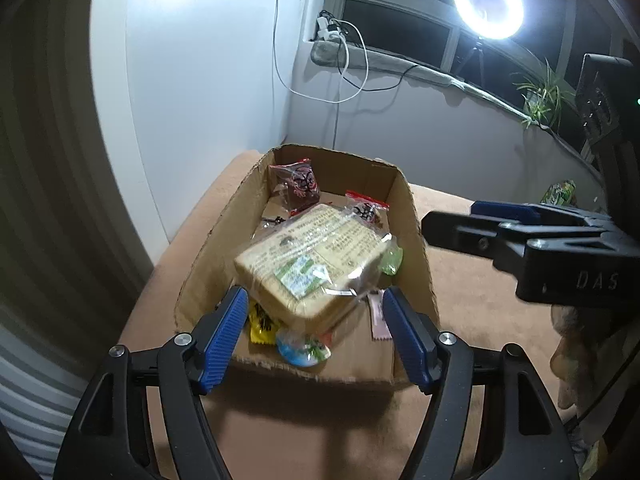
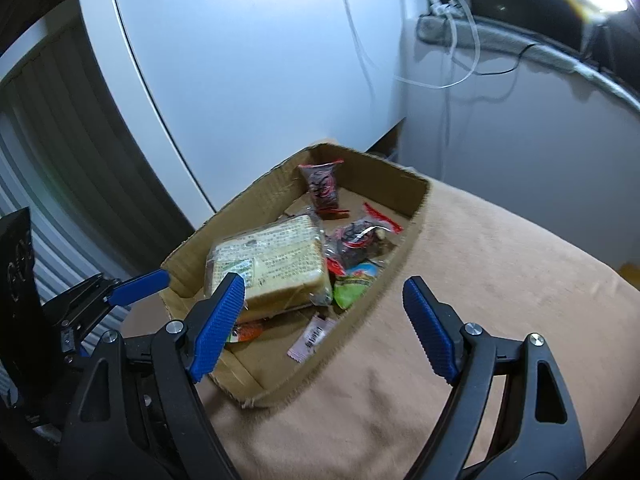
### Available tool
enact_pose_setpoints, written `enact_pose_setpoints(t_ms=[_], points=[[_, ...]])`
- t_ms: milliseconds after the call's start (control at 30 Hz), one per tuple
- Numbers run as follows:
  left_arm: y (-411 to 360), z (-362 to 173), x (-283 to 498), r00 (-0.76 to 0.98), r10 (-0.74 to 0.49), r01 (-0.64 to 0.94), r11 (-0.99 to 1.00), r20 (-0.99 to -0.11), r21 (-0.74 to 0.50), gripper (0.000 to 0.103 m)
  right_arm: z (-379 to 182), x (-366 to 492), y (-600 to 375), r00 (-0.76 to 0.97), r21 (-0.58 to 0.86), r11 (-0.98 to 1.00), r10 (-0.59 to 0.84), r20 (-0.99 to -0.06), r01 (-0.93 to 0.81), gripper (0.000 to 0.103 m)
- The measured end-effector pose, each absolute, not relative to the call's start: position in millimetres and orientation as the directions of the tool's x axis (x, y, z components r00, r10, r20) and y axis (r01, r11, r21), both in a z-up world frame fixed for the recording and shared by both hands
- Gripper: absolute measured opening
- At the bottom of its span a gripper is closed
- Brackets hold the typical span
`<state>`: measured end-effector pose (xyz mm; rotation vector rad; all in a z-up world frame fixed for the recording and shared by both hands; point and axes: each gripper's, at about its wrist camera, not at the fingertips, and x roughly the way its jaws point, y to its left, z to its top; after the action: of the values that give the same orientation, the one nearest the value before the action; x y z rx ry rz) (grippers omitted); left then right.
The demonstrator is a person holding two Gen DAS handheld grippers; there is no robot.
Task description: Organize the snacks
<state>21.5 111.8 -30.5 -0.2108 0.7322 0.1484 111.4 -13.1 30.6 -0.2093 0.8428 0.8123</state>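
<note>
An open cardboard box point(image 1: 416, 216) point(image 2: 418, 196) sits on a tan cloth. Inside lies a large clear-wrapped bread loaf point(image 1: 316, 256) point(image 2: 268, 264) on top of several small snack packets. A dark red packet point(image 1: 296, 182) point(image 2: 322, 186) leans at the far end. My left gripper point(image 1: 314, 334) is open and empty just above the box's near end, the loaf lying beyond its fingertips. My right gripper point(image 2: 324, 316) is open and empty above the box's near right wall. It also shows in the left wrist view point(image 1: 500, 224).
A green snack packet point(image 1: 560, 192) lies on the tan cloth point(image 2: 500, 280) to the right of the box. A white wall and cabinet stand behind the box. A ring light point(image 1: 488, 4), cables and a plant point(image 1: 540, 96) are on the window sill.
</note>
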Motion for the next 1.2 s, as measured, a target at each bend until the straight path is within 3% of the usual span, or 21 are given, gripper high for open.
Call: enact_pose_setpoints(t_ms=[233, 400, 1200], points=[[103, -24, -4, 0.753, 0.103, -0.240, 0.963, -0.650, -0.125, 0.070, 42, 78, -32, 0.529, 0.052, 0.763, 0.493, -0.690, -0.644, 0.098], [102, -20, -15, 0.754, 0.129, -0.261, 0.959, -0.644, -0.114, 0.076, 49, 61, -47, 0.568, 0.051, 0.789, 0.484, -0.665, -0.612, 0.098], [94, -12, -30, 0.749, 0.165, -0.298, 0.949, -0.641, -0.104, 0.081, 53, 34, -64, 0.618, 0.042, 0.813, 0.474, -0.628, -0.581, 0.098]])
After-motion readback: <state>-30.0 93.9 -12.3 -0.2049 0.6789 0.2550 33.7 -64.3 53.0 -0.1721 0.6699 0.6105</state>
